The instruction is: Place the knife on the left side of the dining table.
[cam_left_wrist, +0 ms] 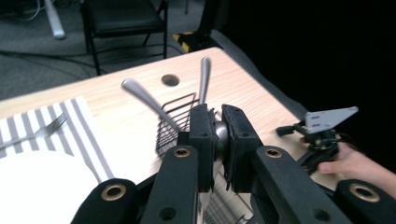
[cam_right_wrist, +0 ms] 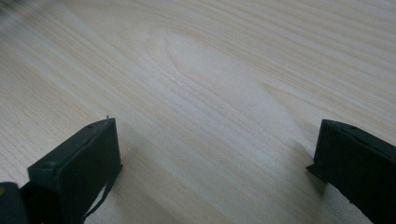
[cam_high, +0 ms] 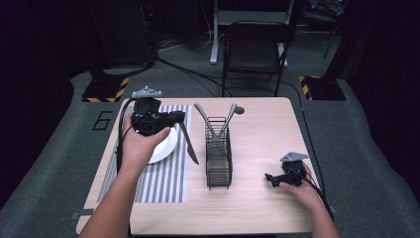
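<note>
fingers [cam_left_wrist: 205, 140] of the left gripper [cam_high: 174, 119] pinch a knife [cam_high: 188, 144] at centre-left; right gripper [cam_high: 270, 177] fingers spread, lower right.

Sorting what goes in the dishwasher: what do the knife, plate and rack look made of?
Knife: likely stainless steel, judging by its grey, reflective blade. Plate: glossy plain white, probably ceramic, possibly melamine. Rack: thin black wire grid, seemingly coated metal with a matte look.

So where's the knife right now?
In the high view the knife hangs from the left gripper, blade slanting down over the striped mat, between the white plate and the wire basket.
</note>
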The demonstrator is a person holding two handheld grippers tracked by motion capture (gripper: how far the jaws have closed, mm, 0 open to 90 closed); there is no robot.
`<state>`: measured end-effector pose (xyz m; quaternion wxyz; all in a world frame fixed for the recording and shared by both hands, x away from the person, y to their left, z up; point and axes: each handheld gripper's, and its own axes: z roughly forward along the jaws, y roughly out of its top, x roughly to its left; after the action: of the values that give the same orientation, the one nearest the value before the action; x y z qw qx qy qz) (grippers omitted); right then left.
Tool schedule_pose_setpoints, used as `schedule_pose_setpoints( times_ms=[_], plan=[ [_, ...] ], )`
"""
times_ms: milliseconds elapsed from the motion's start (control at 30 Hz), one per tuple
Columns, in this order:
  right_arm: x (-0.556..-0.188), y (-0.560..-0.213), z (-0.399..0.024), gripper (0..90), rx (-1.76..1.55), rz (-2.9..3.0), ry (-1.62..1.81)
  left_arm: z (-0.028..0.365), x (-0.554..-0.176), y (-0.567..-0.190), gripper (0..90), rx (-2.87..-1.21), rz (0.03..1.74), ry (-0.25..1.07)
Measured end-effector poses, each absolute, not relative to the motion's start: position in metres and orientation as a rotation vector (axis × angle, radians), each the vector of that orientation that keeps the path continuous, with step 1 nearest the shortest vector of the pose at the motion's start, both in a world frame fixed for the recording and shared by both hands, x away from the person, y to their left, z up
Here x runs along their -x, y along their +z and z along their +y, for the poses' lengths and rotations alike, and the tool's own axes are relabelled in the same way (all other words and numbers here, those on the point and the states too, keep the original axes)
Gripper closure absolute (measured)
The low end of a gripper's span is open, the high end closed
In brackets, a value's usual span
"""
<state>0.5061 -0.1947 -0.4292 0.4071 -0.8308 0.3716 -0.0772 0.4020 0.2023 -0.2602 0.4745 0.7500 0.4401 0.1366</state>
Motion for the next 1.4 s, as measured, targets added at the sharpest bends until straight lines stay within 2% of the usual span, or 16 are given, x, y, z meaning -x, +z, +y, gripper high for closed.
schedule_pose_setpoints(
  times_ms=[267, 800, 1400],
  plan=[
    [-0.506, -0.429, -0.195, 0.0, 2.096, 0.938, -0.193, 0.217, -0.41, -0.29, 83.1, -1.826, 1.158, 0.316],
    [-0.506, -0.429, -0.195, 0.0, 2.096, 0.937, -0.194, 0.244, -0.414, -0.323, 83.1, -1.781, 1.271, 0.333],
    [-0.506, -0.429, -0.195, 0.0, 2.095, 0.938, -0.194, 0.263, -0.419, -0.343, 83.2, -1.716, 1.334, 0.337]
  ],
)
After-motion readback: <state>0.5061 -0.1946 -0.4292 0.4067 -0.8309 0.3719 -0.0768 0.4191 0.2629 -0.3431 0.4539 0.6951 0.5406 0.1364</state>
